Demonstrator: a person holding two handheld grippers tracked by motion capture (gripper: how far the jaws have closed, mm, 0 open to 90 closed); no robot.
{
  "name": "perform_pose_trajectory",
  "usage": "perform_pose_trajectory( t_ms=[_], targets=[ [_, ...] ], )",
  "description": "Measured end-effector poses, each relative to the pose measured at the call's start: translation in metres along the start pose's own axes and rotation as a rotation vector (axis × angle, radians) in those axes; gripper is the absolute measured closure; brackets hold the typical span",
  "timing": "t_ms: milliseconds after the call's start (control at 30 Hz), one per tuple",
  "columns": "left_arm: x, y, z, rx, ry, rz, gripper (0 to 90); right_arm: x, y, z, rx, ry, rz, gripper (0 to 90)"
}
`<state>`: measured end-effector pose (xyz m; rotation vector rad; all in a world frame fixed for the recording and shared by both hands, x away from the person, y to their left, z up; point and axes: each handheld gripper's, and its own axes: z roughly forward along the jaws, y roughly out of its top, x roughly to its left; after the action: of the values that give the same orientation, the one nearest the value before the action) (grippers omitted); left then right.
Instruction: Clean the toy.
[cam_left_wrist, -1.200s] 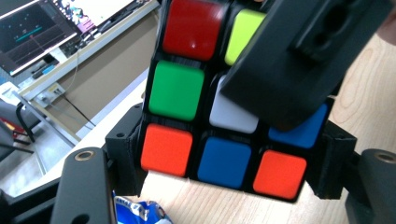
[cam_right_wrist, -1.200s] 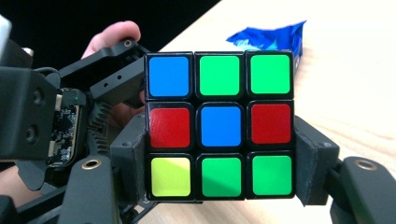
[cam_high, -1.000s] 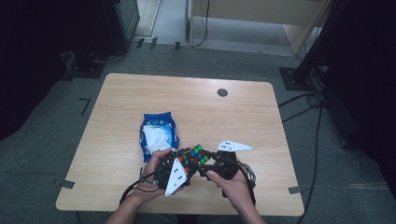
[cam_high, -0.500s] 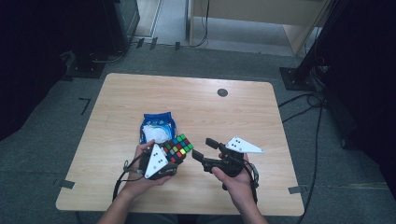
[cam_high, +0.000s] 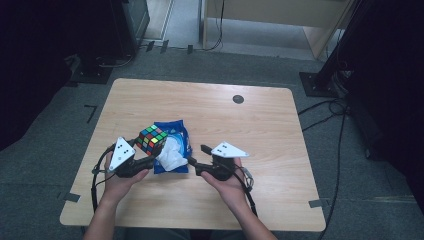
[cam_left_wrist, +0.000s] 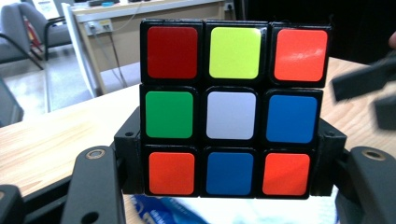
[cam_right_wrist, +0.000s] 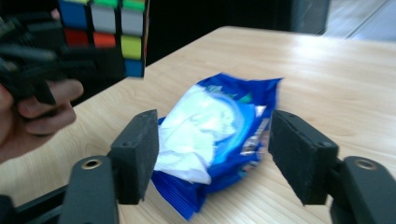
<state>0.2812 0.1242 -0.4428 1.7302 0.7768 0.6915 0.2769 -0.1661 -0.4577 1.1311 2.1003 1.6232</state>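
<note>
Holding a puzzle cube (cam_high: 151, 138) clear of the table (cam_high: 280, 125) in the left gripper (cam_high: 145, 161); right gripper (cam_high: 197, 160) unloaded.

Left jaws clamp the cube's bottom layer from both sides, in the left gripper view (cam_left_wrist: 226, 163); its near face reads red, yellow, orange over green, white, blue over orange, blue, orange. Cube sits at 9 o'clock from table centre, just above the blue wipes packet (cam_high: 172, 150). Right gripper at 3 o'clock of the packet, jaws apart and just been closing, nothing pinched; in the right gripper view (cam_right_wrist: 212, 158) the packet (cam_right_wrist: 219, 135) lies beyond its pads, at 12 o'clock.
</note>
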Motion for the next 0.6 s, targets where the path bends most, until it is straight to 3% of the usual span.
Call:
perform_pose_trajectory(
  t_ms=[233,400,500,600],
  targets=[
    [0.002,0.0,-0.001,-0.004,-0.004,-0.013,34.0,0.014,0.001,0.058,0.052,0.049,-0.03,39.2],
    [0.001,0.0,-0.001,0.001,-0.011,-0.012,34.0,0.017,0.0,0.087,0.116,0.012,-0.066,40.3],
    [0.0,-0.001,0.0,0.005,-0.017,-0.009,34.0,0.017,-0.003,0.1,0.194,-0.027,-0.098,41.2],
    [-0.002,-0.001,0.0,0.007,-0.021,-0.009,34.0,0.015,-0.007,0.108,0.251,-0.03,-0.058,46.5]
  ],
)
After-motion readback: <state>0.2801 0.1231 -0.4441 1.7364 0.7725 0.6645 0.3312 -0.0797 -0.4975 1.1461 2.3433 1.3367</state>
